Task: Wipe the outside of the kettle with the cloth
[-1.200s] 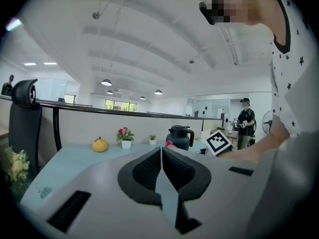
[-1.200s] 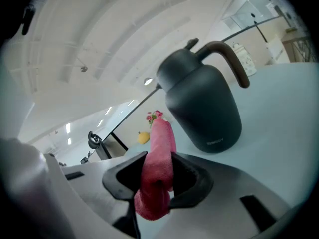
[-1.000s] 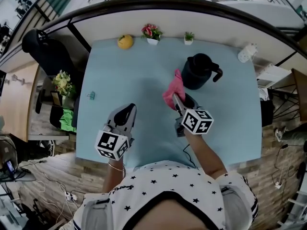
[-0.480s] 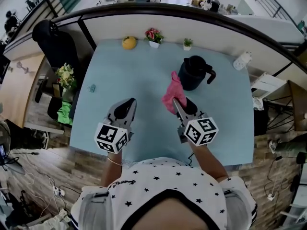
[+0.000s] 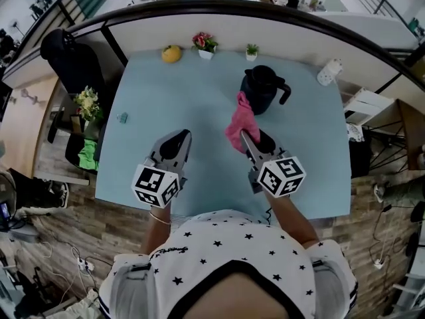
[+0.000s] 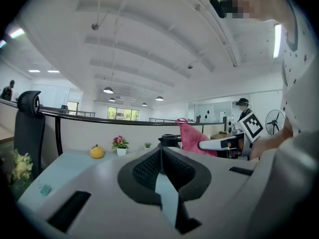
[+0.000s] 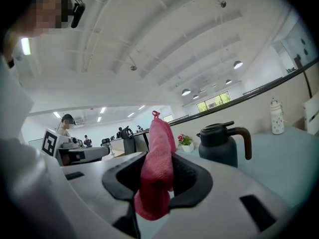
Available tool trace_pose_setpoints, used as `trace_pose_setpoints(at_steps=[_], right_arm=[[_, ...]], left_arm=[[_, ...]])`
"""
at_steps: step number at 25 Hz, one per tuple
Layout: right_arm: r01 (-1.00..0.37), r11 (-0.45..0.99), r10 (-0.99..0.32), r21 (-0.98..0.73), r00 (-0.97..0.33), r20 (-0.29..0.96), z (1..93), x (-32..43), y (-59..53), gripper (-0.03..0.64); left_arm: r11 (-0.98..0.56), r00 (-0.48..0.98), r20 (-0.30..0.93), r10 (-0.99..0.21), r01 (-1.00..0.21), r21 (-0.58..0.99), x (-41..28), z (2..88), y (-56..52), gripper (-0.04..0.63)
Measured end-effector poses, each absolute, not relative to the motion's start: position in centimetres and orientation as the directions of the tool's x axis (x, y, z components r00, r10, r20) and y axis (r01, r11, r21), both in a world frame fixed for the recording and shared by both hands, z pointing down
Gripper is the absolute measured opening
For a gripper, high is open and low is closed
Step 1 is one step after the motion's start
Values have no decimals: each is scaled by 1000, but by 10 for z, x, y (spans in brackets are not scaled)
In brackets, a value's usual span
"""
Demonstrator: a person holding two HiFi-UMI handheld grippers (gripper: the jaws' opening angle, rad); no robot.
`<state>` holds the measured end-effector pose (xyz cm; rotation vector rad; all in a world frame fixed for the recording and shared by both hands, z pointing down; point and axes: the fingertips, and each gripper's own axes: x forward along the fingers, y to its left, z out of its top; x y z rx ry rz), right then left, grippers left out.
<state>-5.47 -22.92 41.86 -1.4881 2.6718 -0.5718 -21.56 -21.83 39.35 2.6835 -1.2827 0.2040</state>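
Note:
A dark kettle (image 5: 262,88) with a curved handle stands upright on the pale blue table (image 5: 166,105), toward the back right. My right gripper (image 5: 247,138) is shut on a pink cloth (image 5: 239,121), which stands up from the jaws just left of and nearer than the kettle. Contact between them cannot be told. In the right gripper view the cloth (image 7: 157,168) fills the gap between the jaws of the right gripper (image 7: 158,158), and the kettle (image 7: 219,146) sits to its right. My left gripper (image 5: 179,139) hovers over the table's front left, shut and empty. In its own view, the left gripper (image 6: 161,151) shows closed jaws.
Along the table's back edge sit a yellow fruit (image 5: 171,54), a flower pot (image 5: 204,44) and a small green plant (image 5: 252,50). A white bottle (image 5: 328,72) stands at the back right corner. A small teal clip (image 5: 122,117) lies near the left edge. A black chair (image 5: 66,52) stands to the left.
The head view has shifted slightly, so the kettle sits a little higher and further left in the picture. The right gripper still holds the cloth beside the kettle. The left gripper has barely moved.

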Motion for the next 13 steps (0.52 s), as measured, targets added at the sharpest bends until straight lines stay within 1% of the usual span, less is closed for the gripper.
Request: trace_pose_setpoints(at_steps=[8, 13], right_arm=[[-814, 468, -829, -343, -540, 149, 421, -51, -224, 127], [-810, 466, -824, -356, -544, 158, 425, -53, -221, 127]], left_arm=[[-637, 642, 204, -739, -765, 101, -205, 400, -215, 32], [-647, 683, 198, -703, -730, 220, -198, 407, -213, 32]])
